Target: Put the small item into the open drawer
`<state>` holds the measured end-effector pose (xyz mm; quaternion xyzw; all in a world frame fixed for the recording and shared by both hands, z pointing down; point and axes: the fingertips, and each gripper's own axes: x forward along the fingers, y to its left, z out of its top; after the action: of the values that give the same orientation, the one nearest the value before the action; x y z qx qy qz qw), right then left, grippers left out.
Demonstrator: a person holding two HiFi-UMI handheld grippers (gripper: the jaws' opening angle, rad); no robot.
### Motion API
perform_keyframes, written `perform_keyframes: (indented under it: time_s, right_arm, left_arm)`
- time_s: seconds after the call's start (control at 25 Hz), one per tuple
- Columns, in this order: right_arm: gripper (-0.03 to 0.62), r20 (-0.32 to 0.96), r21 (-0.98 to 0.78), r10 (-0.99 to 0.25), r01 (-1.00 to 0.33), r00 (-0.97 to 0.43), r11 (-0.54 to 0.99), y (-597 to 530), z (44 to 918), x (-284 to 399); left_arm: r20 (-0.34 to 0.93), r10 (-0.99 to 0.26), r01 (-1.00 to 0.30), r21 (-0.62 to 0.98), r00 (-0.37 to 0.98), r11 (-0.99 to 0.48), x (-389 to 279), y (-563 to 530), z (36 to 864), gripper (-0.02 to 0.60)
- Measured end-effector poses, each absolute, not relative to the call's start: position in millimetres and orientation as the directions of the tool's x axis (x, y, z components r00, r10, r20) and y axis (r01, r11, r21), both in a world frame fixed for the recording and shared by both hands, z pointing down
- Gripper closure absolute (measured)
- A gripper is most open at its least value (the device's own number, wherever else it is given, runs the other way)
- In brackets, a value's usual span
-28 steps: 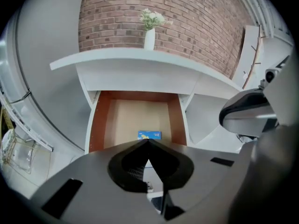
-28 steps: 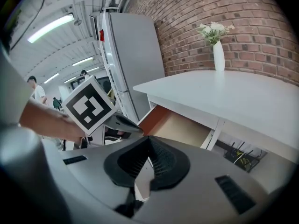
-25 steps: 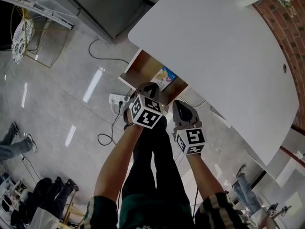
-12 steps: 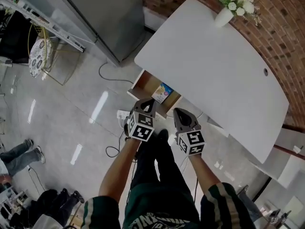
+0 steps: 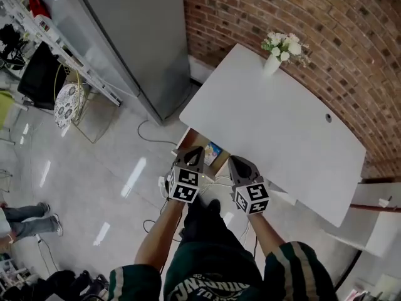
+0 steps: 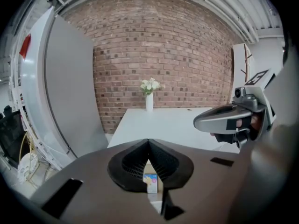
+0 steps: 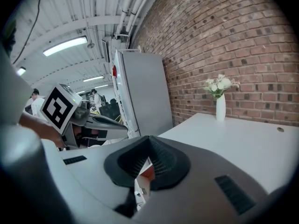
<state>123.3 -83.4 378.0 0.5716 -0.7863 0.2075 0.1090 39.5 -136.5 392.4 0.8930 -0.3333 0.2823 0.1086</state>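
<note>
the small item (image 5: 212, 150), a flat packet printed pale blue and yellow, lies inside the open drawer (image 5: 192, 139), a shallow wood-brown tray pulled out from under the smooth white surface (image 5: 269, 127). it sits just beyond the left gripper (image 5: 193, 150), slightly to its right; the right gripper (image 5: 237, 161) is a little further off. both pairs of ribbed black fingers are pressed together on nothing. the packet's long axis seems to run near to far. the placing looks done.

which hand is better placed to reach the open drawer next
Left, probably: the left tongs point straight at the open drawer, with the packet inside showing past their shut tips. The right tongs sit off to its side.
</note>
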Motion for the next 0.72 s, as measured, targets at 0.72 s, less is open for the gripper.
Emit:
perform_keyframes:
  time_s: [0.72]
  right_arm:
    - [0.569, 0.169, -0.085, -0.941, -0.956, -0.293, 0.282, -143, 216, 151]
  left_arm:
    - [0.280, -0.696, -0.696, -0.117, 0.661, -0.708, 23, -199, 202, 0.567]
